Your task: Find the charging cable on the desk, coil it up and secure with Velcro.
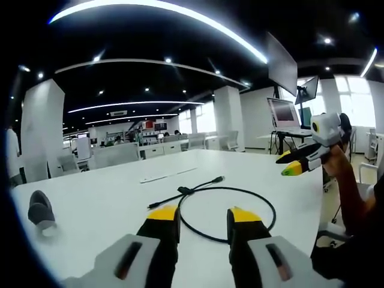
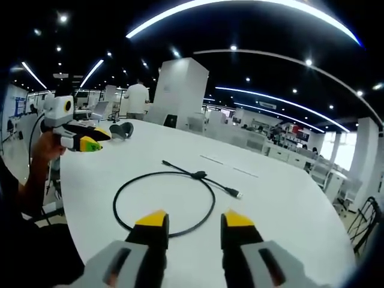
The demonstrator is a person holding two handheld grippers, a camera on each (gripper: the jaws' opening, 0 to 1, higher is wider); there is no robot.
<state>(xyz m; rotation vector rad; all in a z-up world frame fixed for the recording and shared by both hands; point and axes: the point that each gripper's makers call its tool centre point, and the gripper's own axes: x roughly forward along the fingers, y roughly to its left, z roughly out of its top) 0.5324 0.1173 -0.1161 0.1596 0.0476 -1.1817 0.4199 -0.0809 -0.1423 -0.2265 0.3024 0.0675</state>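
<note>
While both grippers' fingers gape empty above the table [image 1: 108,192], the looped charging cable [image 1: 240,198] could spring open if pinched carelessly.

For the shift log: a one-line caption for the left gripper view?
Open left gripper poised over a looped black charging cable on the white desk, right gripper raised alongside.

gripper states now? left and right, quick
Left gripper: open, holding nothing, above the white desk near the black charging cable.
Right gripper: open, holding nothing, near the cable loop.
</note>
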